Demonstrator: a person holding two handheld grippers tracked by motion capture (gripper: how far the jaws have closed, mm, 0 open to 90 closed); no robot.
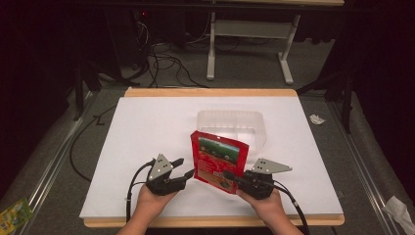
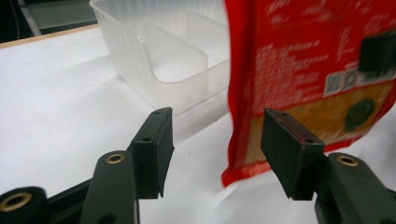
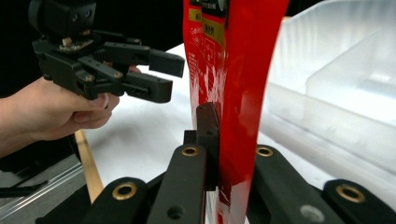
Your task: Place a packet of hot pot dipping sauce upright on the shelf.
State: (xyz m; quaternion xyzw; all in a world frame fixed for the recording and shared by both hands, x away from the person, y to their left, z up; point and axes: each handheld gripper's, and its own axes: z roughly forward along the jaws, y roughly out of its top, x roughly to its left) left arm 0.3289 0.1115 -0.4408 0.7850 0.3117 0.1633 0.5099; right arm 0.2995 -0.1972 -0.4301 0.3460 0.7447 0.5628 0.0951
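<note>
A red snack pouch (image 1: 218, 161) stands upright above the white table, held at its lower right corner by my right gripper (image 1: 234, 177), which is shut on it. In the right gripper view the pouch (image 3: 243, 70) is pinched between the two black jaws of that gripper (image 3: 224, 140). My left gripper (image 1: 182, 169) is open just left of the pouch, not touching it. In the left gripper view its jaws (image 2: 215, 149) stand apart, with the pouch's lower edge (image 2: 299, 70) close to the right jaw. The left gripper (image 3: 159, 74) also appears at the upper left of the right gripper view.
A clear plastic bin (image 1: 232, 125) with a divider sits on the white board (image 1: 147, 127) right behind the pouch. Cables trail from both grippers off the near edge. Table legs and cords lie on the floor beyond. A green packet (image 1: 13, 213) lies on the floor at left.
</note>
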